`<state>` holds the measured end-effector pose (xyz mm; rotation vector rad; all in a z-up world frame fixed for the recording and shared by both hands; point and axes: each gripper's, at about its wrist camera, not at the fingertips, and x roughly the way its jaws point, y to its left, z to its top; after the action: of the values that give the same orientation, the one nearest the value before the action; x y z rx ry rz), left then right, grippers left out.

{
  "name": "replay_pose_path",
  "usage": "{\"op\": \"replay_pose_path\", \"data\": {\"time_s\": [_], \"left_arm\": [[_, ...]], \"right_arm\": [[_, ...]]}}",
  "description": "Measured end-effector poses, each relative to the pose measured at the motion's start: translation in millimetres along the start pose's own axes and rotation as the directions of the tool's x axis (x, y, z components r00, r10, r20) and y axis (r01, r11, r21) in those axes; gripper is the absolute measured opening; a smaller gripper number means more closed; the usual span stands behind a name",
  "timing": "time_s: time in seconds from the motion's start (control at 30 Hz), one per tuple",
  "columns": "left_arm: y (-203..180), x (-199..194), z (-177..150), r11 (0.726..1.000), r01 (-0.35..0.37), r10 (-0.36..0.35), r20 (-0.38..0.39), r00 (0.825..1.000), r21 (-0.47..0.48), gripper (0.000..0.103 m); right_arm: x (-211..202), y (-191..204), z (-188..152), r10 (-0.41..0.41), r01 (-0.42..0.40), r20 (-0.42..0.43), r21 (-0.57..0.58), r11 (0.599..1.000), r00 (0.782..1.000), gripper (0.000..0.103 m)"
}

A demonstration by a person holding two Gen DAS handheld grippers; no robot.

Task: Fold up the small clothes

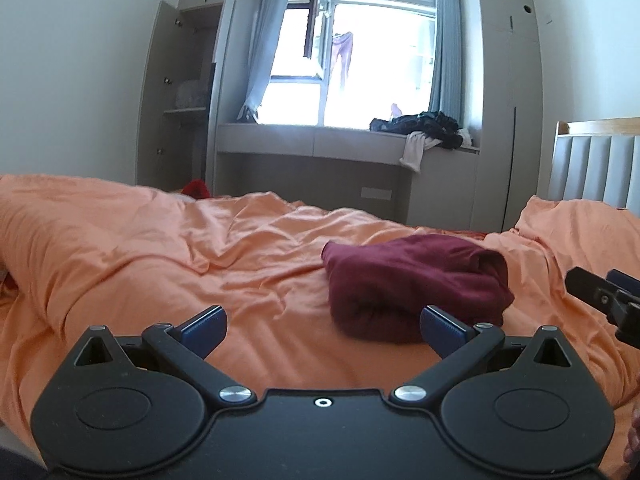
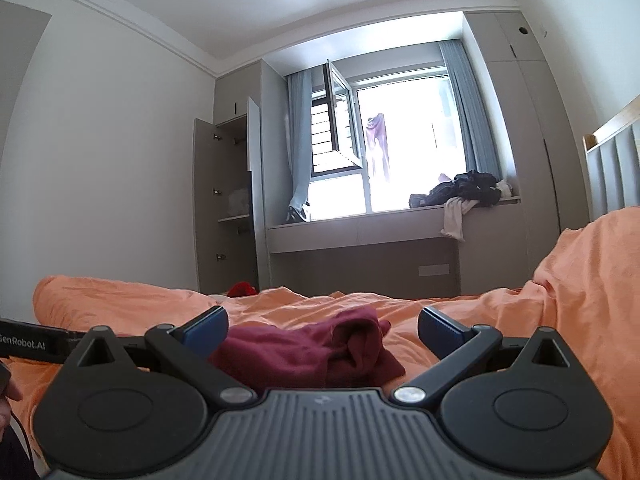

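Note:
A dark red garment lies folded into a thick bundle on the orange bed cover. My left gripper is open, low over the bed, with the bundle ahead and to its right; its right blue pad overlaps the bundle's near edge. In the right wrist view the same red garment sits just beyond my open right gripper, between its spread fingers and untouched. The right gripper's tip shows at the left view's right edge. The left gripper's body shows at the right view's left edge.
The rumpled orange cover rises into ridges at the left and right. Beyond the bed stand a window bench with a pile of dark clothes, an open wardrobe and a padded headboard. A red item lies past the bed.

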<state>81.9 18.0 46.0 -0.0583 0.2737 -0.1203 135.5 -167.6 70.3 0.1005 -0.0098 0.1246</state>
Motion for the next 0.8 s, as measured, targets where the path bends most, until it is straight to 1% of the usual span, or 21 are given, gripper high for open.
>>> {"op": "replay_pose_path", "data": {"time_s": [0.2, 0.27, 0.33, 0.6, 0.8], "left_arm": [[6.2, -2.5, -21.2, 1.0, -0.016, 0.016, -0.033, 0.999, -0.006, 0.103], [6.7, -3.4, -26.8, 1.0, -0.023, 0.023, -0.036, 0.999, -0.002, 0.103], [6.4, -4.6, -31.6, 1.0, -0.026, 0.026, -0.039, 0.999, 0.005, 0.103], [6.9, 0.3, -51.7, 1.0, -0.017, 0.016, -0.085, 0.996, -0.009, 0.103], [5.4, 3.5, -55.3, 1.0, -0.017, 0.015, -0.104, 0.994, -0.014, 0.103]], "right_arm": [[-19.5, 2.7, -16.5, -0.009, 0.009, -0.041, -0.013, 1.0, 0.999, 0.103], [-22.9, 3.8, -21.1, -0.024, 0.023, -0.064, -0.013, 1.0, 0.998, 0.103], [-27.1, 4.5, -26.5, -0.021, 0.021, -0.077, -0.004, 1.0, 0.997, 0.103], [-33.3, 1.6, -35.9, -0.044, 0.046, -0.131, 0.014, 0.999, 0.99, 0.103], [-32.2, -1.9, -37.0, -0.054, 0.058, -0.153, 0.026, 0.998, 0.987, 0.103]]}}
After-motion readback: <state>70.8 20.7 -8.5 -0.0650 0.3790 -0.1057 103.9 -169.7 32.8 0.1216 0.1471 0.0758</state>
